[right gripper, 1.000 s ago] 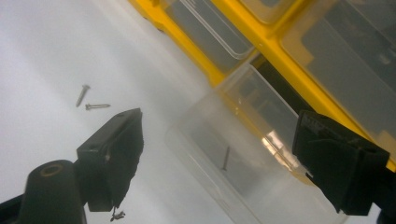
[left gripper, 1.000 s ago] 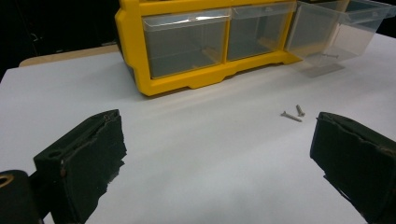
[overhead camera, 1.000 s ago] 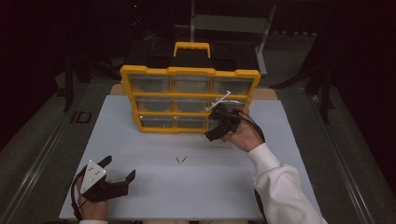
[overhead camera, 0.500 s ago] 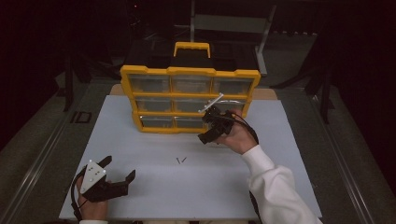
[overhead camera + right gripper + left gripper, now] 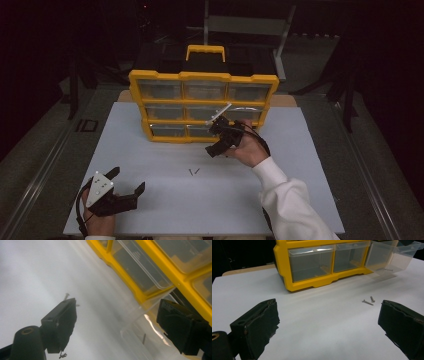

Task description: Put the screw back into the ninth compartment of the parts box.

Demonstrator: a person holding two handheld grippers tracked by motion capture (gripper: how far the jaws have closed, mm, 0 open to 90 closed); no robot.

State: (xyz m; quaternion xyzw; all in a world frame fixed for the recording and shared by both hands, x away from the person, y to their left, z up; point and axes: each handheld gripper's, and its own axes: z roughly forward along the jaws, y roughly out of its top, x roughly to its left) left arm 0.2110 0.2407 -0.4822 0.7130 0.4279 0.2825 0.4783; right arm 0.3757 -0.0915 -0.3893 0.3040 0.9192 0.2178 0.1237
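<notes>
A yellow organiser [image 5: 202, 77] with clear drawers stands at the back of the white table [image 5: 165, 205]. Its bottom right drawer [image 5: 392, 257] is pulled out and holds one screw [image 5: 388, 269]. My right gripper [image 5: 218, 136] is open just in front of that drawer [image 5: 150, 340], nothing between its jaws. Two loose screws [image 5: 194, 171] lie on the table in front of the organiser; they also lie ahead of the jaws in the left gripper view [image 5: 368, 301]. My left gripper [image 5: 127, 181] rests open near the front left edge, well short of the screws.
A black case with a yellow handle [image 5: 205, 50] stands behind the organiser. Dark floor and metal frames surround the table. The table's right part [image 5: 305, 165] and its left part [image 5: 115, 145] are bare white surface.
My right gripper has moved a little to the left and toward the person along the organiser's front. The left gripper has not moved.
</notes>
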